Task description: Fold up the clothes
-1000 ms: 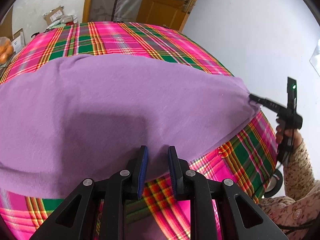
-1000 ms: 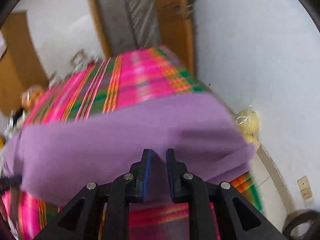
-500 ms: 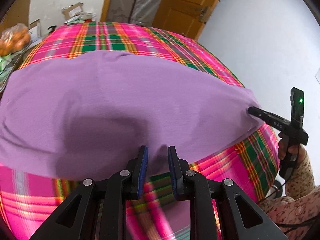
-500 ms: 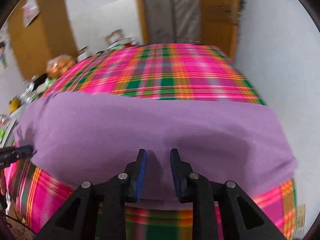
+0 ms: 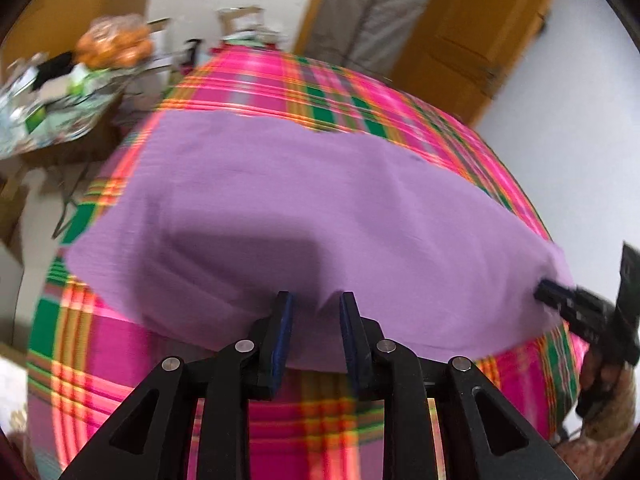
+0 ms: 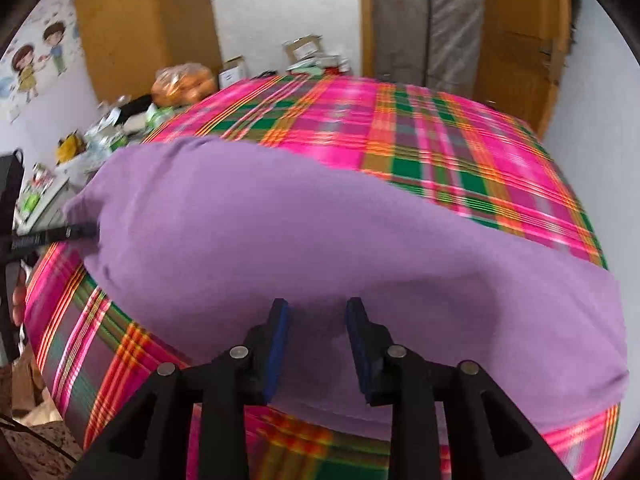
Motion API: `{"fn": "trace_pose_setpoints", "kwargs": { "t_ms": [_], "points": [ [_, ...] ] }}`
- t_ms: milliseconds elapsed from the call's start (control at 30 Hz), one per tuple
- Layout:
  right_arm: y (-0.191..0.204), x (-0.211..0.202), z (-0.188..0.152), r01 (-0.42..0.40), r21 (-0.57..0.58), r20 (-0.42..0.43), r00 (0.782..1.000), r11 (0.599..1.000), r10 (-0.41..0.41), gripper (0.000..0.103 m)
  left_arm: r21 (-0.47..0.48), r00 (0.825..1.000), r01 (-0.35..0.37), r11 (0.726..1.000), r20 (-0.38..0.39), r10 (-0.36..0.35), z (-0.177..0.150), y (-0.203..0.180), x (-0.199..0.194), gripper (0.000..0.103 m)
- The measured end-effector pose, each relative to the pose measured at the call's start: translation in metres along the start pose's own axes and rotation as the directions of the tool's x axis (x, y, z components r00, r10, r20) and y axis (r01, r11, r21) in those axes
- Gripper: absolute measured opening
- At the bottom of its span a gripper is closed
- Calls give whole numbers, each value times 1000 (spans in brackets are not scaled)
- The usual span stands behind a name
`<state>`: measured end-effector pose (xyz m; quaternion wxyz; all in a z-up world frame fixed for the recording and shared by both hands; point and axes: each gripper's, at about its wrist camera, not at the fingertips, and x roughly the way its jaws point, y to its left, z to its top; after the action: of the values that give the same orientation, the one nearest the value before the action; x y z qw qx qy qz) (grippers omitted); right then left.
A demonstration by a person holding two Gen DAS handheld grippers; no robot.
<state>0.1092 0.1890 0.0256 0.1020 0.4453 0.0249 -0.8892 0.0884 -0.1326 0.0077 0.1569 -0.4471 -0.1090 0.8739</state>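
A purple garment (image 5: pixel 304 216) lies spread flat across a pink and green plaid table cover (image 5: pixel 340 96); it also shows in the right wrist view (image 6: pixel 304 248). My left gripper (image 5: pixel 315 308) hovers over its near edge, its jaws apart with nothing between them. My right gripper (image 6: pixel 318 312) hovers over the same near edge further right, also open. Each gripper shows in the other's view, at the garment's right end (image 5: pixel 548 290) and left end (image 6: pixel 86 230). Whether those tips touch the cloth I cannot tell.
A cluttered side table with a bag of oranges (image 5: pixel 114 42) stands off the far left corner. A wooden door (image 5: pixel 476 28) and a white wall (image 5: pixel 568 112) are behind and to the right. The plaid cover (image 6: pixel 460 136) stretches beyond the garment.
Both grippers swung leftward along the near edge. The right gripper's jaws widened. The garment has stayed flat on the table.
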Motion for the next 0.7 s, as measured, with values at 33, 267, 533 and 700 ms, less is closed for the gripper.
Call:
{"fn": "trace_pose_setpoints", "kwargs": {
  "t_ms": [33,267,533,700],
  "points": [
    [6,3,3,-7,-12,-3,1000,1000,7,31,-21,1000,0,1000,9,0,2,8,0,25],
    [25,11,16,-52,-40,-7,999,998,52,32,-126,998,0,992,60,8,14,52,-5,25],
    [33,16,32,-84,-49,2,996,995,84,32,-133,999,28,991,49,-22,23,64,-7,24],
    [36,19,44,-97,-56,10,995,994,97,32,-118,997,-33,992,59,40,42,59,-13,24]
  ]
}}
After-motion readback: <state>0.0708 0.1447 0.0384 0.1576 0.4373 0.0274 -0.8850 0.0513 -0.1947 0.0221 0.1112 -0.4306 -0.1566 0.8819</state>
